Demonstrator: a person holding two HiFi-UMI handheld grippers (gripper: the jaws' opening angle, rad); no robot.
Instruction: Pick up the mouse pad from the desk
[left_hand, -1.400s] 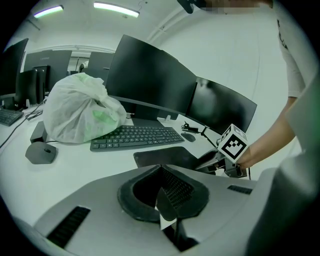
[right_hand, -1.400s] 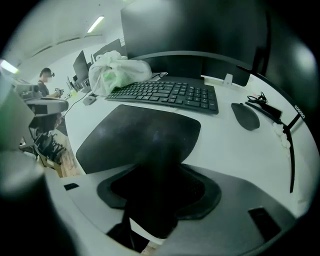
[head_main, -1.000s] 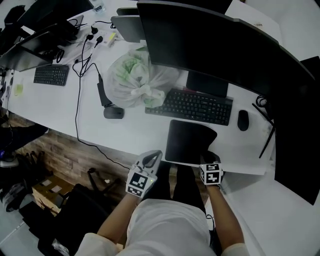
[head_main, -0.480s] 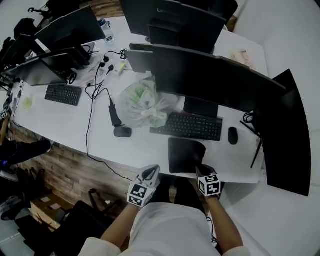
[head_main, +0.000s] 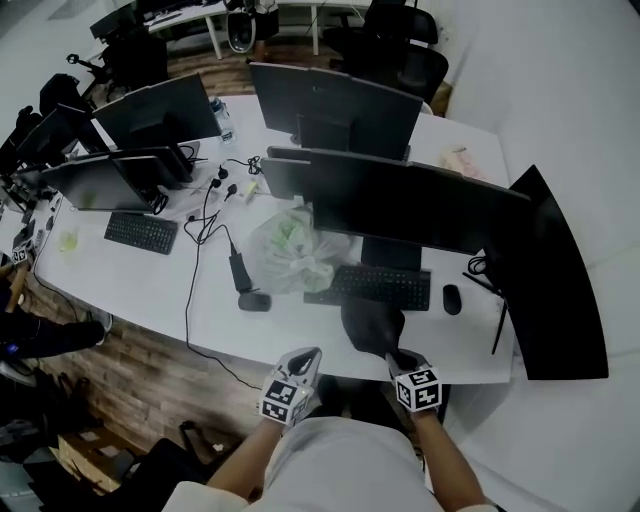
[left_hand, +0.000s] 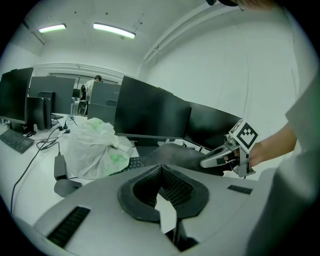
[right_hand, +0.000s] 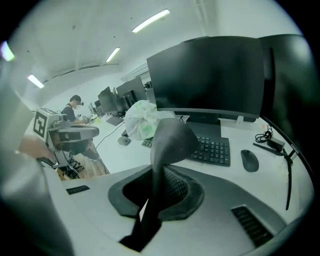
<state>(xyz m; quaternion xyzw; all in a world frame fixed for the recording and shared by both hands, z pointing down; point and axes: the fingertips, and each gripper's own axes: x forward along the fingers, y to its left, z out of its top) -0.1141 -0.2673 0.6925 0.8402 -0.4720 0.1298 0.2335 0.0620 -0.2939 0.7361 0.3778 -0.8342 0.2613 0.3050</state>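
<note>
The black mouse pad (head_main: 370, 325) is off the white desk (head_main: 150, 285), bent and standing up out of my right gripper (head_main: 397, 357), which is shut on its near edge. In the right gripper view the mouse pad (right_hand: 172, 140) rises from between the jaws and curls over at the top. My left gripper (head_main: 308, 356) hovers off the desk's front edge, to the left of the pad, with its jaws together and nothing between them. In the left gripper view the mouse pad (left_hand: 172, 155) hangs ahead with the right gripper (left_hand: 210, 161) clamped on it.
A black keyboard (head_main: 382, 286) and a mouse (head_main: 452, 299) lie under a wide monitor (head_main: 410, 205). A knotted plastic bag (head_main: 290, 250), a second mouse (head_main: 254, 301) and cables sit to the left. More monitors and another keyboard (head_main: 140, 232) stand further left.
The mouse pad lay flat at the desk's front edge with the right gripper on it; now it is lifted clear and curled. Both grippers have risen.
</note>
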